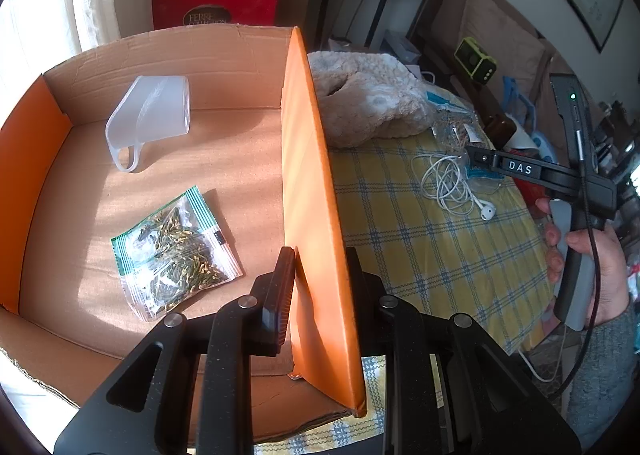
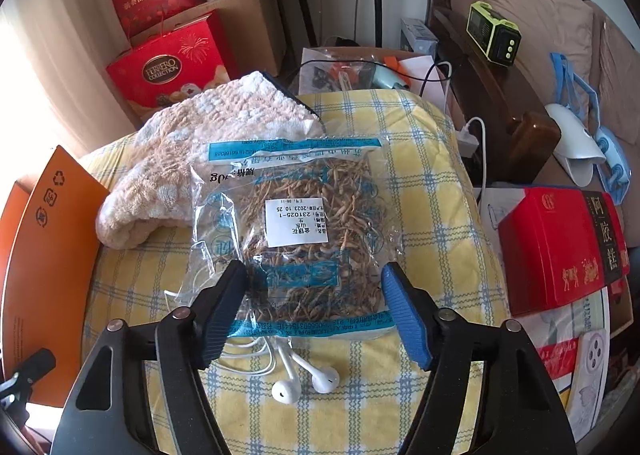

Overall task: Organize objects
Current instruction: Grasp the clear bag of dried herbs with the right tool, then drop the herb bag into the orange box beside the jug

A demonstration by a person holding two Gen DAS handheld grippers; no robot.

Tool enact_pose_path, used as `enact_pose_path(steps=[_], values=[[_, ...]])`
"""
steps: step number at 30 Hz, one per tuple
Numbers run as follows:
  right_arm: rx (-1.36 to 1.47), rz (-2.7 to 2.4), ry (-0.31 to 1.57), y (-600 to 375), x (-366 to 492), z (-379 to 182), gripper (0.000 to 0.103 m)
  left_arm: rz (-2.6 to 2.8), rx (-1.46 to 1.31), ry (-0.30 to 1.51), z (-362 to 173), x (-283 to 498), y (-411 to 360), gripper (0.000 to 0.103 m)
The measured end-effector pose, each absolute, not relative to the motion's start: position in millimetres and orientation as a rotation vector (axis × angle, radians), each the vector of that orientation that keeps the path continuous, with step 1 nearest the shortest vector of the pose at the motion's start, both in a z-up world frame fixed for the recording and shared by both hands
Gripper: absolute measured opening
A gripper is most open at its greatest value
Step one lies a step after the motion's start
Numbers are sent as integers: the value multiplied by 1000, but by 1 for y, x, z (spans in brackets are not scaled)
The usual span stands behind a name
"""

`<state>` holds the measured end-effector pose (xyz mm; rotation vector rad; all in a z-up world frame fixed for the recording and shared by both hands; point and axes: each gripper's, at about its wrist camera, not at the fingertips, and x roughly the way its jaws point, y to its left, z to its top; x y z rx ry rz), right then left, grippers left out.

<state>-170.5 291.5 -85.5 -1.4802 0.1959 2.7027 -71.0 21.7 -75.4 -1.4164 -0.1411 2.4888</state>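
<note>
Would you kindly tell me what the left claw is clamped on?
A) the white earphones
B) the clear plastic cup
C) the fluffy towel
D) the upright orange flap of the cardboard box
D: the left claw has its fingers pressed on either side of the orange flap, while the cup lies apart inside the box.

Left gripper clamped, right gripper spread and angled down

The left gripper [image 1: 318, 275] points steeply down, its jaws pinched tight on the upright orange flap [image 1: 316, 195] between them. The right gripper [image 2: 314, 295] tilts down too, its jaws standing apart on either side of the near end of a clear bag [image 2: 296, 223]; a hand [image 1: 592, 271] in a grey sleeve wraps its handle.
</note>
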Motion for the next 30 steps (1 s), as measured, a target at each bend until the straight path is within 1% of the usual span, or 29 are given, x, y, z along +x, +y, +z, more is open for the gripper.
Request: enact_pose_path(steps=[1, 2, 3, 6, 10, 14, 17, 21, 25, 30], values=[[-1474, 2709, 165, 289, -170, -85, 58, 2488, -1417, -141, -75, -71, 22, 21], [-1472, 2712, 145, 287, -170, -85, 51, 2488, -1418, -141, -76, -71, 22, 21], [-1471, 2714, 135, 286, -170, -84, 45, 2488, -1419, -142, -76, -71, 22, 21], [-1462, 2716, 129, 285, -168, -81, 42, 2487, -1421, -145, -76, -72, 21, 21], [-1416, 2766, 217, 290, -162, -69, 35, 2483, -1423, -152, -76, -73, 20, 21], [-1363, 2807, 275, 295, -157, -52, 32, 2484, -1422, -157, -77, -73, 20, 21], [-1331, 2841, 330, 299, -152, -37, 31, 2492, -1416, -163, -77, -73, 19, 21], [-1303, 2888, 353, 296, -148, -19, 31, 2498, -1410, -168, -77, -72, 18, 19], [-1302, 2964, 388, 281, -147, -3, 31, 2510, -1404, -167, -76, -71, 18, 19], [-1317, 3097, 377, 243, -150, 14, 31, 2528, -1397, -159, -76, -70, 21, 19]])
